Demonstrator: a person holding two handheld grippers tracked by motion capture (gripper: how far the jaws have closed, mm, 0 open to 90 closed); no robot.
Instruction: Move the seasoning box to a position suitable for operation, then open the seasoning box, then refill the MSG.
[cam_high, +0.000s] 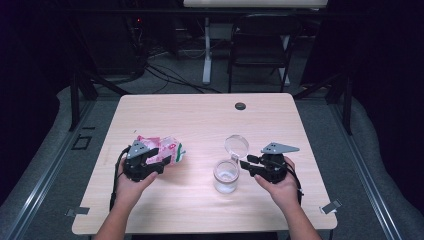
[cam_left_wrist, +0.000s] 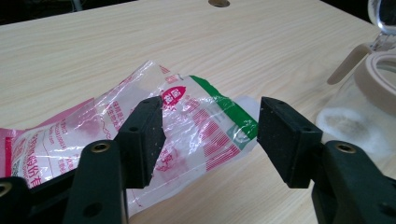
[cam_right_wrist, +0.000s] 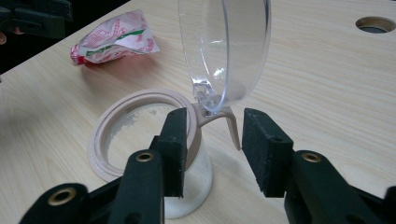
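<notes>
A crinkled plastic bag (cam_high: 161, 150) with pink, red and green print lies on the left part of the pale wooden desk (cam_high: 200, 115). The left gripper (cam_left_wrist: 210, 135) sits at the bag, its fingers (cam_left_wrist: 140, 140) spread apart on either side of the bag's end without pinching it. Well to the right stands a glass jar (cam_high: 226, 176) with a beige rim, its clear hinged lid (cam_right_wrist: 224, 46) standing open and some white residue inside. The right gripper (cam_right_wrist: 212, 149) is at the jar's hinge clip, fingers (cam_right_wrist: 175, 149) released, one against the rim.
</notes>
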